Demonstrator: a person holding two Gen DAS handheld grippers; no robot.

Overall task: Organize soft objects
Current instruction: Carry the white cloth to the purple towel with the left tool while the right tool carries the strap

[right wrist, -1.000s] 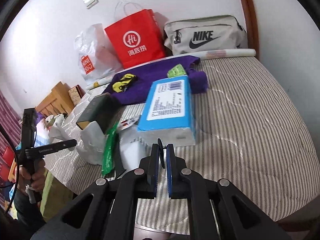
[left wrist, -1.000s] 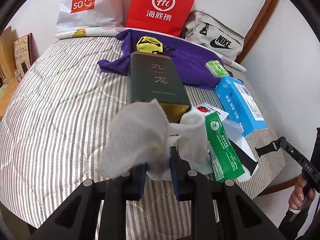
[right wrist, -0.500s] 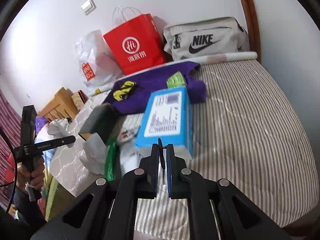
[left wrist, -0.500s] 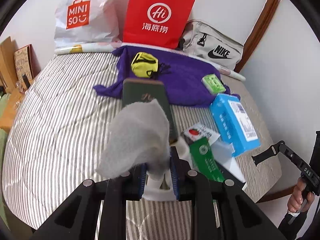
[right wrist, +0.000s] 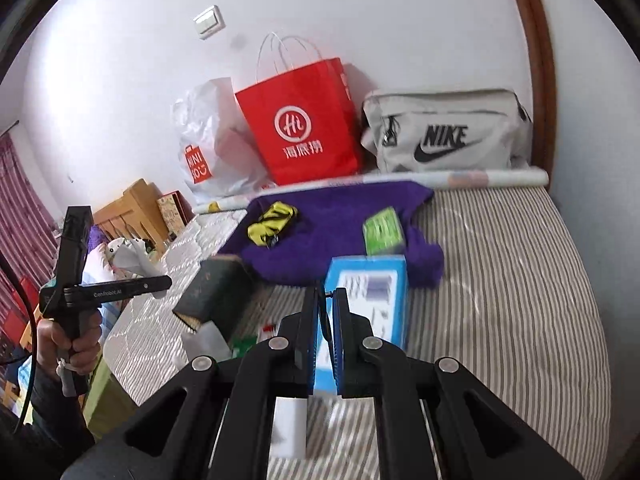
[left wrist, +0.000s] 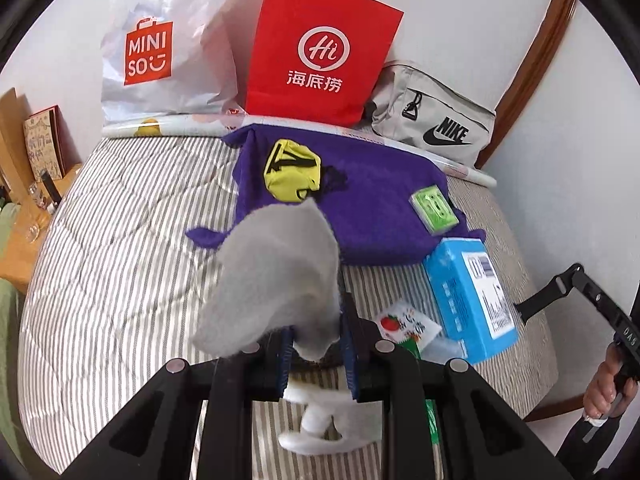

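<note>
In the left wrist view, the left gripper (left wrist: 316,344) is seen with its jaws drawn narrow and clamped on a white soft cloth (left wrist: 276,276), which is lifted clear of the striped bedcover (left wrist: 120,272); its upper flap is spread in front of the camera and a tail of it is hung below the fingers. Much of the bed's middle is hidden by that flap. Beyond it a purple towel (left wrist: 376,208) is laid, with a yellow pouch (left wrist: 292,176) and a green packet (left wrist: 434,208) on it. A blue box (left wrist: 468,300) is seen to the right, just beside a small printed sachet (left wrist: 408,320).

In the right wrist view, the right gripper (right wrist: 326,312) is seen with its jaws almost closed and nothing held between them. The blue box is partly blocked by its fingers. A dark green box (right wrist: 216,296) is found to the left. At the far left, the other gripper's handle is grasped by a hand (right wrist: 72,344).
</note>
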